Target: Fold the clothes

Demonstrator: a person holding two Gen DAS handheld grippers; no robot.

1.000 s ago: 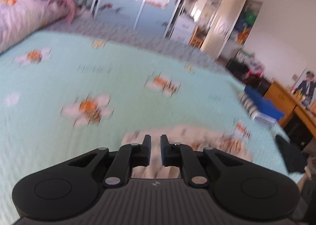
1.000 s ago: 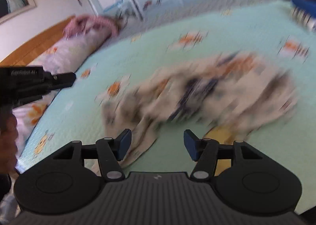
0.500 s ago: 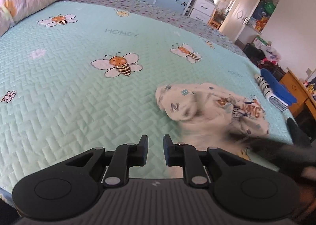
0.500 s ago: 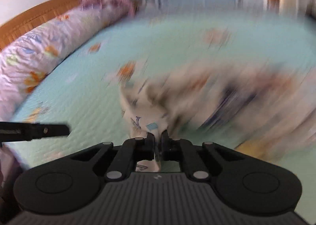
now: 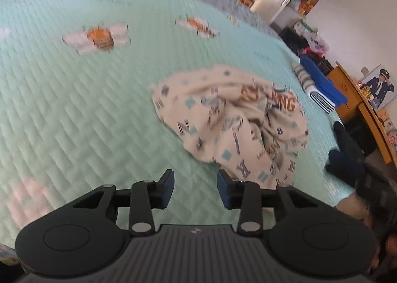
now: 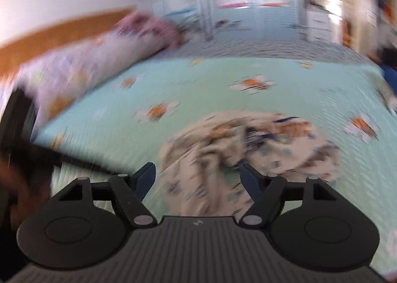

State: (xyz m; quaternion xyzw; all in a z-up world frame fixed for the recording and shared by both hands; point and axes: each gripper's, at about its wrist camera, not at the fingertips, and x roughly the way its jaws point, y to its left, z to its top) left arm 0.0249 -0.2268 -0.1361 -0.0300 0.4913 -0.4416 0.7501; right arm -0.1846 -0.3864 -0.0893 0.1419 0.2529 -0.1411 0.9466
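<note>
A cream garment [image 5: 233, 119] printed with blue and orange letters lies crumpled on the mint bee-print bedspread [image 5: 74, 99]. My left gripper [image 5: 194, 183] hovers over bare quilt at the garment's near left edge; its jaws are opening with nothing between them. In the blurred right wrist view the same garment [image 6: 248, 144] lies just ahead. My right gripper [image 6: 197, 175] is above its near end, jaws opening wide, and the pads do not press the cloth. The left gripper shows as a dark blur [image 6: 22, 134] at the left edge.
A folded blue and striped pile [image 5: 320, 87] sits at the bed's right edge, beside a wooden desk [image 5: 364, 109]. A pink floral bolster [image 6: 86, 64] runs along the wooden headboard [image 6: 49, 37]. Wardrobe doors stand beyond the bed's far side. A dark glove-like shape [image 5: 347, 151] lies by the right edge.
My left gripper dropped closer to the bed and its jaws spread. My right gripper pinched the garment half a second ago, then let go, opened wide and rose.
</note>
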